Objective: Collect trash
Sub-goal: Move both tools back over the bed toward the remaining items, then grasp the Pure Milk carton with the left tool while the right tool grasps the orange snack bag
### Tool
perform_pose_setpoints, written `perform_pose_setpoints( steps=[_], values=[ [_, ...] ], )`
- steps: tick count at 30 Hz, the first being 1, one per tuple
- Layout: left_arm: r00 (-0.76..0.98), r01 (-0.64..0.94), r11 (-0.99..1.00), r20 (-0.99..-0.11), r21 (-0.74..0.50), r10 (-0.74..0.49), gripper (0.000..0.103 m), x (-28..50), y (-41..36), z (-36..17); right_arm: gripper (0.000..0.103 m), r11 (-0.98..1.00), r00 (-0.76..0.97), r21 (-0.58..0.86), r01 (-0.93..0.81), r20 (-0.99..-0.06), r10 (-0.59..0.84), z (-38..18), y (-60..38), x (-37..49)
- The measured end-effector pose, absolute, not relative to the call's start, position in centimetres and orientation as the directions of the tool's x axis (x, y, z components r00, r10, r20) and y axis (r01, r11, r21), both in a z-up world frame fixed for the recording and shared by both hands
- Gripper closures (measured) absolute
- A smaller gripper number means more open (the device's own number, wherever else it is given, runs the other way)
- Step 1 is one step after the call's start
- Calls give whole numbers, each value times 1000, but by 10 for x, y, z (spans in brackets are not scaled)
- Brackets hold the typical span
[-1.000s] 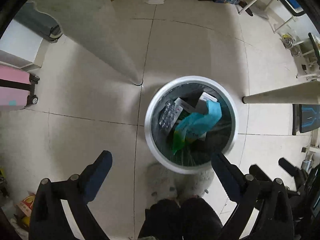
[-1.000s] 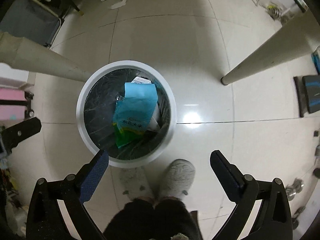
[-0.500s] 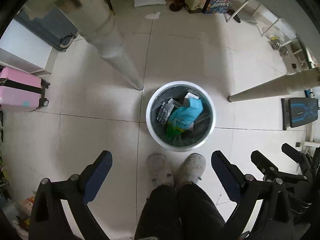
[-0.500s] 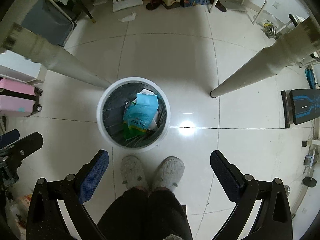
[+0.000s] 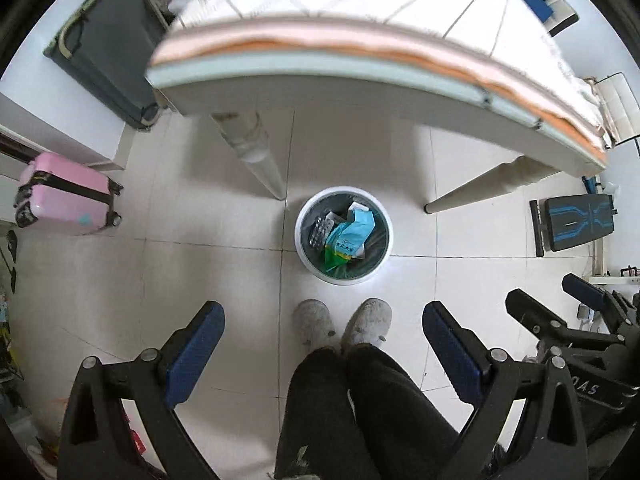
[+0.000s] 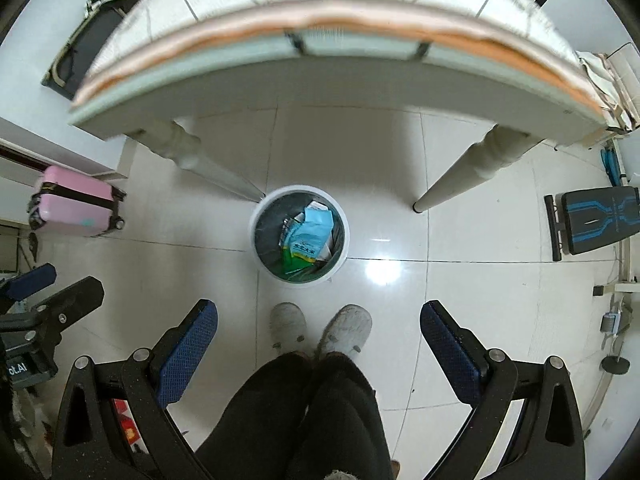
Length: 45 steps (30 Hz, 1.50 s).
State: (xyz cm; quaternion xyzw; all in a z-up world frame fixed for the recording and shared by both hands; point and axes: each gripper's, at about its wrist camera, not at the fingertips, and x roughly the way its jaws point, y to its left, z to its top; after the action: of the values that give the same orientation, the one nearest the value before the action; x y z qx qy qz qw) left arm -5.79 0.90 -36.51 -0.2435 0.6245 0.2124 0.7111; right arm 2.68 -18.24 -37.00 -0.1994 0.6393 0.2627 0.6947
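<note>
Both of your grippers are high above the floor, empty, jaws spread wide: left gripper (image 5: 323,334), right gripper (image 6: 319,330). Nothing sits between the pads of either one.

The trash is down in the white bin (image 5: 306,216) on the tile floor (image 5: 200,272), just ahead of your slippers (image 5: 344,322) and between the two table legs (image 5: 256,156). In the bin: a blue-green bag (image 5: 348,236) lying on top, a silver blister pack (image 5: 319,232) beside it on the left, and some white paper or card under the bag, too small to tell apart. The table (image 5: 360,76) edge is above the bin; its top is blurred, so you can't tell if more trash is left there.

Handling, as a guess: the bag looks like thin printed film, light, floppy, a bit slick. If you need to shift it, pinch a flat free edge or corner, not the crumpled middle, and expect it to sag. The blister pack looks light and semi-stiff with bumpy foil; take it across its short width by the edges, since the flat face gives the pads little to bite. The bin looks light and rigid with a dark liner; clamp the rim wall, one finger inside, one outside, and it may tip if lifted from one side only.
</note>
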Motion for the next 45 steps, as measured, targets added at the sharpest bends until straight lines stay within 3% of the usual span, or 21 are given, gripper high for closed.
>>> perform_pose_setpoints(
  steps=[6, 15, 21, 28, 36, 43, 45],
  values=[
    [170, -595, 799, -985, -84, 23, 2, -64, 16, -314, 1, 785, 51, 81, -614, -989, 142, -304, -181, 21],
    [253, -629, 777, -948, -10, 192, 1, -20, 61, -247, 1, 832, 56, 197, -518, -963, 262, -237, -146, 65],
    [268, -662, 749, -921, 36, 281, 0, 51, 101, -227, 1, 825, 128, 155, -543, -956, 264, -204, -107, 144],
    [224, -727, 684, -922, 57, 316, 0, 170, 163, -225, 1, 815, 159, 99, -571, -961, 228, -206, -50, 303],
    [161, -848, 527, -975, -59, 151, 0, 314, 263, -266, 1, 825, 108, 114, -554, -972, 207, -245, 53, 531],
    [269, -934, 227, -961, -277, -64, 1, 404, 357, -324, 1, 822, 5, 190, -536, -974, 228, -309, 157, 650],
    [290, -938, 165, -951, -304, -104, 6, 421, 374, -340, 1, 817, -52, 228, -530, -970, 237, -332, 182, 667]
  ],
)
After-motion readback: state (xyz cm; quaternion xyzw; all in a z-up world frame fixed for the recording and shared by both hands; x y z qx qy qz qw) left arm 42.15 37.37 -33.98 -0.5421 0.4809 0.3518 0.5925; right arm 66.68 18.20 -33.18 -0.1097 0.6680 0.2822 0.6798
